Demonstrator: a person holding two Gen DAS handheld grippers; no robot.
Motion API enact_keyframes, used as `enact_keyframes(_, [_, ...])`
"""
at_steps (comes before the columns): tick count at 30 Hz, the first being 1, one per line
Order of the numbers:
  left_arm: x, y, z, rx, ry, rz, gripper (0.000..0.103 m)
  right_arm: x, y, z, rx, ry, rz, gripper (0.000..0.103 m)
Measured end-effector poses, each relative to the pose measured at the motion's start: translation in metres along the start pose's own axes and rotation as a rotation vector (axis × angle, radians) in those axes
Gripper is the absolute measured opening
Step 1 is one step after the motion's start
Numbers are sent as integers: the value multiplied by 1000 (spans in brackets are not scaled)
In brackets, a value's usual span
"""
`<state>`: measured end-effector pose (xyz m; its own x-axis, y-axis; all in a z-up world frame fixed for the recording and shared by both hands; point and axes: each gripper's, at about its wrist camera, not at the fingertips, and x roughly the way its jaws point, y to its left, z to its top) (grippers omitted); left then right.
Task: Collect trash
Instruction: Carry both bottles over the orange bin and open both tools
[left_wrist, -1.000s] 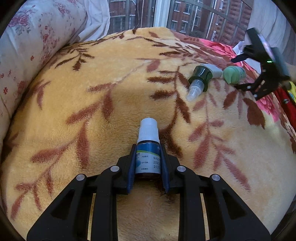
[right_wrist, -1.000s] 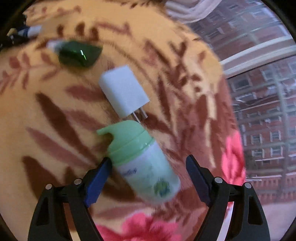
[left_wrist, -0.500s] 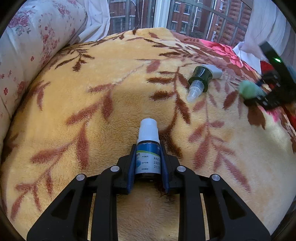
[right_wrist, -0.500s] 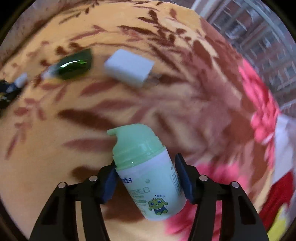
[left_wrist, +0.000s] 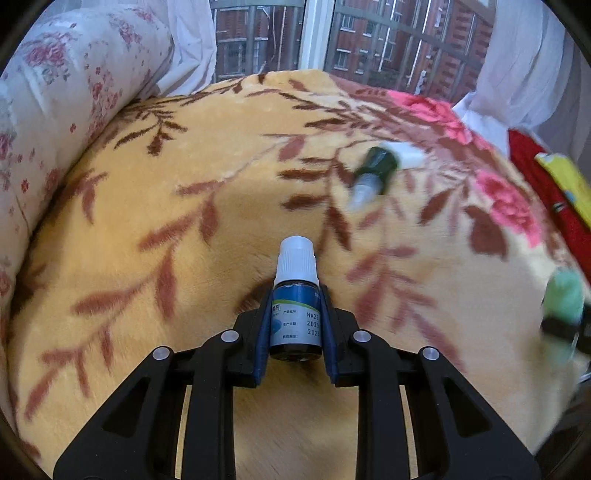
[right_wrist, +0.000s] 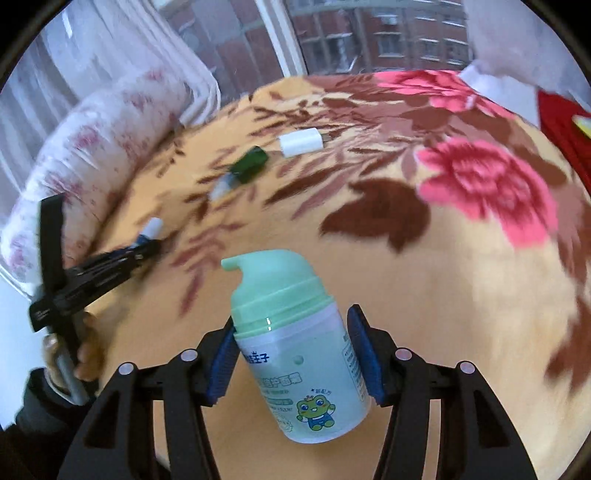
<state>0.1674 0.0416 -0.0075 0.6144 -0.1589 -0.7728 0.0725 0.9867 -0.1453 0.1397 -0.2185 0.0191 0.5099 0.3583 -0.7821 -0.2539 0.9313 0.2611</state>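
Fingers on the left gripper (left_wrist: 295, 332) are clamped tight on a small dark blue dropper bottle with a white cap (left_wrist: 296, 295), blue pads pressed flat against both sides of its label, cap pointing away from the camera, so that one's off the bed and held. Over on the other side, the right gripper (right_wrist: 291, 354) has its fingers closed partway around a pale green pump bottle with a mint cap and a cartoon frog on the label (right_wrist: 295, 350); the bottle sits a bit tilted, the left pad is against it, and the right pad looks to be touching its shoulder too, so it's gripped and held above the bed. Underneath both is a plush yellow-orange blanket with brown leaves and pink flowers (left_wrist: 184, 192) spread over the bed. Lying out on it near the far end there's a dark green dropper bottle with a clear tip (right_wrist: 245, 166) on its side, and just beside it a white plug-in charger block (right_wrist: 300, 142). From the left wrist view those two overlap and are blurry. A rolled floral white quilt (left_wrist: 66, 92) runs along the left edge, and a window with brick buildings (left_wrist: 280, 33) is behind.
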Motion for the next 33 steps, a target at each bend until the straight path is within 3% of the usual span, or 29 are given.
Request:
enact_keyframes(4, [-29, -22, -17, 23, -50, -13, 23, -26, 20, -32, -13, -144, -58, 56])
enact_keyframes(7, [-48, -41, -38, 46, -71, 6, 23, -42, 29, -57, 15, -202, -56, 56])
enact_keyframes(20, [-123, -68, -129, 33, -95, 29, 23, -102, 53, -159, 39, -253, -7, 55])
enact_keyframes(25, [-143, -81, -177, 77, -90, 70, 23, -110, 62, -203, 26, -245, -56, 54])
enact_keyframes(33, [-106, -87, -237, 80, 68, 61, 23, -81, 60, -246, 57, -96, -85, 54])
